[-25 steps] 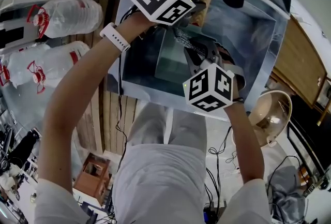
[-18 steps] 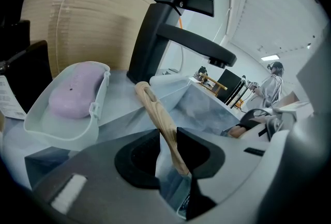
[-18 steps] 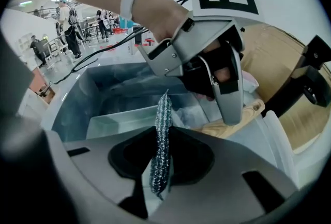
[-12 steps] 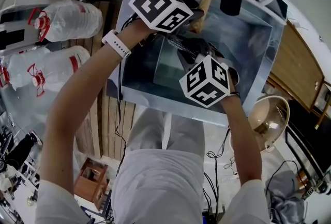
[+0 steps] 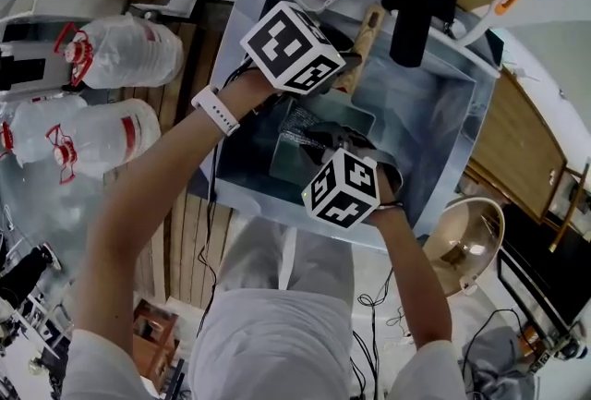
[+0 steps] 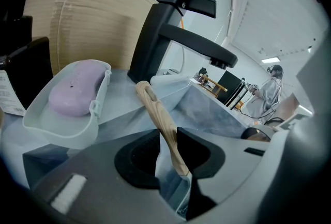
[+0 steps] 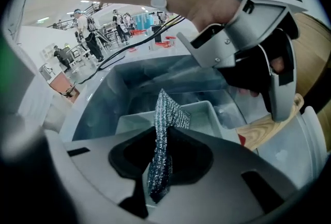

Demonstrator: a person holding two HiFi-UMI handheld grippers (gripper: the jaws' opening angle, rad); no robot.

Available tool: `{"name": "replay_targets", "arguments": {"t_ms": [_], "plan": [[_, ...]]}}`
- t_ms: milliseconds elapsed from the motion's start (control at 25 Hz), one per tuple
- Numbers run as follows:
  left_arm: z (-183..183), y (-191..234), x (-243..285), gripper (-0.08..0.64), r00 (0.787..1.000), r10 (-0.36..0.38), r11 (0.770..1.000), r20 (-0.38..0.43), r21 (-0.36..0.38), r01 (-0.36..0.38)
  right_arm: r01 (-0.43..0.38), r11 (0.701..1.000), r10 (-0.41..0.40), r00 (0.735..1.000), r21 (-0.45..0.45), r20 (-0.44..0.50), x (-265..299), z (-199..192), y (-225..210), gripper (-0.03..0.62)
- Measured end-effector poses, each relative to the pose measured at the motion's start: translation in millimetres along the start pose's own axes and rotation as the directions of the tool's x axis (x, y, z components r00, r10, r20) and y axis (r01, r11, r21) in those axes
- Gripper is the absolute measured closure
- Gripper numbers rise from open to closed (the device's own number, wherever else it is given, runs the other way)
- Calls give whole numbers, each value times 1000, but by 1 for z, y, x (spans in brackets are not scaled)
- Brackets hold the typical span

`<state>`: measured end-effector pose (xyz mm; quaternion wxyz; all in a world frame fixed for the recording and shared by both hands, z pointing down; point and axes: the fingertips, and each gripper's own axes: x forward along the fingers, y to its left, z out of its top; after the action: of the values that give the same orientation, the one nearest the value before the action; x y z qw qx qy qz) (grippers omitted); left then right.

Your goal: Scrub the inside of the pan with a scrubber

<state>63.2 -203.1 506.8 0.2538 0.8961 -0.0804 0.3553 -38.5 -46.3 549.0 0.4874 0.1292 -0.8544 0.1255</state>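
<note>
Slides the right gripper (image 7: 159, 158) leftward across the grey metal sink (image 5: 443, 121) since a second ago. Pinches the pale wooden handle (image 6: 153, 106) of the square grey pan (image 7: 206, 117) tight in the left gripper (image 6: 168, 147), beside a lilac soap bar (image 6: 75, 88). Clamps the glittery steel-mesh scrubber (image 7: 168, 110) in the right gripper, over the pan's inside, down in the sink.

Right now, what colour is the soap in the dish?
Pale lilac soap; clearest in the left gripper view.

No words can be read; the white label's (image 6: 7, 94) print is too small.
</note>
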Motion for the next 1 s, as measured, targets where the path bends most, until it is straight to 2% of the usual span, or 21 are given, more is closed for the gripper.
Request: {"name": "replay_targets", "arguments": {"t_ms": [160,440,600,760,1000], "plan": [[1,1,1,456,1000,-1,1000,-1,-1,1,-87,996,87,996,-1,-4,2,-6,21,532],[3,1,2,456,1000,-1,1000,3,6,1,-230,973,230,973,29,10,5,-13,49,532],[0,1,2,456,1000,0,1000,1,6,0,-306,950,305,952,60,23,7,-15,59,532],[2,1,3,456,1000,0,1000,1,9,0,-387,921,387,922,53,0,8,-19,72,532],[1,0,3,456,1000,2,1000,2,11,-2,-455,889,456,890,49,3,4,-20,76,532]]}}
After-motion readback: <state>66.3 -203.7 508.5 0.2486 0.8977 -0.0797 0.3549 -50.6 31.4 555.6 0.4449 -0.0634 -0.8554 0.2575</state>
